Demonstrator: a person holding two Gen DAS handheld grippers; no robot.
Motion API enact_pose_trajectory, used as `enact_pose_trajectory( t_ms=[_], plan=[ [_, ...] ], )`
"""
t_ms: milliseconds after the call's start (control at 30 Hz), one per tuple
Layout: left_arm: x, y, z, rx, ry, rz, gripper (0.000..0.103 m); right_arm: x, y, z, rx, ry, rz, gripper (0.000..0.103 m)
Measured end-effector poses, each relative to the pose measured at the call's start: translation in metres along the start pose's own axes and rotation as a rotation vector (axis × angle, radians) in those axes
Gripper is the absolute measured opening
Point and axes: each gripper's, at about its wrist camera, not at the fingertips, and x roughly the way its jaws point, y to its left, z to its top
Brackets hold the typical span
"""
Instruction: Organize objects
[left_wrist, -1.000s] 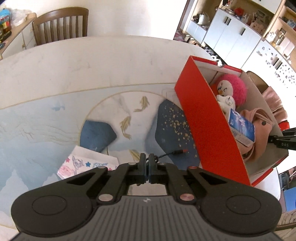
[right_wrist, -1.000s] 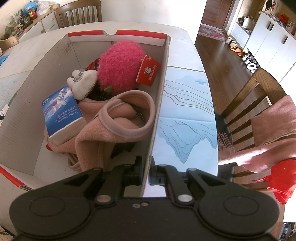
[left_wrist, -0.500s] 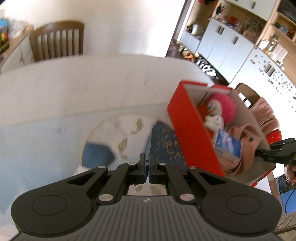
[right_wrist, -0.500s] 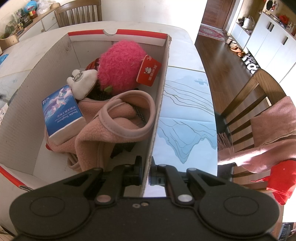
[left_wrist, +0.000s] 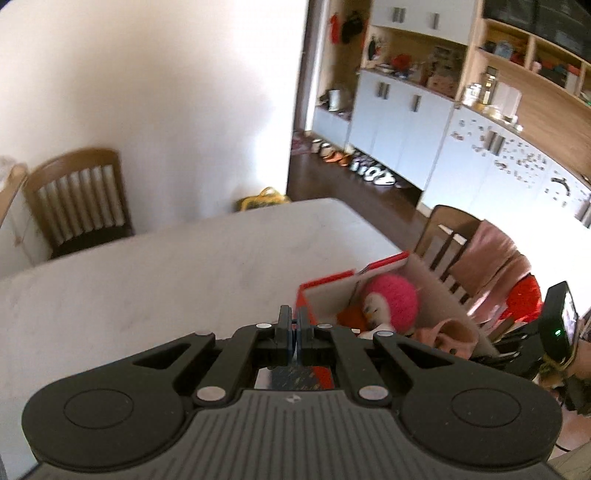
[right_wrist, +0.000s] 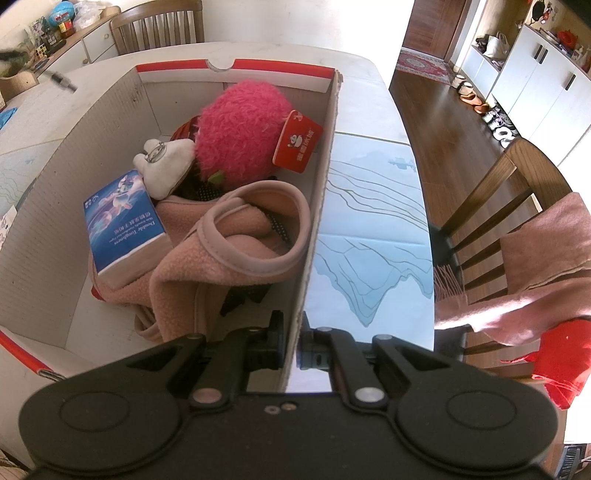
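**Cable up, box to its right**

My left gripper (left_wrist: 294, 325) has its jaws pinched on a thin dark cable, whose plug end (right_wrist: 61, 80) shows above the counter (left_wrist: 147, 266) in the right view. The box (right_wrist: 325, 192) lies to the right of those jaws, its long axis running away from me. My right gripper (right_wrist: 293, 334) has its jaws narrow, clamped on the box's near wall, steadying it. The left hand is the one to carry the cable across and drop it in beside the plush (right_wrist: 240, 129).
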Motion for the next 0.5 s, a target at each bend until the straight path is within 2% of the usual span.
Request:
enact_pose_trajectory(
  t_ms=[233, 400, 500],
  plan=[
    [0.034, -0.047, 0.018, 0.063, 0.007, -0.096, 0.001, 0.000, -0.001, 0.000, -0.002, 0.000, -0.001, 0.005],
    [0.069, -0.085, 0.015, 0.097, 0.038, -0.168, 0.001, 0.000, -0.001, -0.003, -0.004, 0.000, -0.001, 0.005],
    [0.088, -0.108, 0.009, 0.141, 0.052, -0.177, 0.001, 0.000, -0.001, -0.002, -0.003, 0.000, 0.000, 0.005]
  ],
)
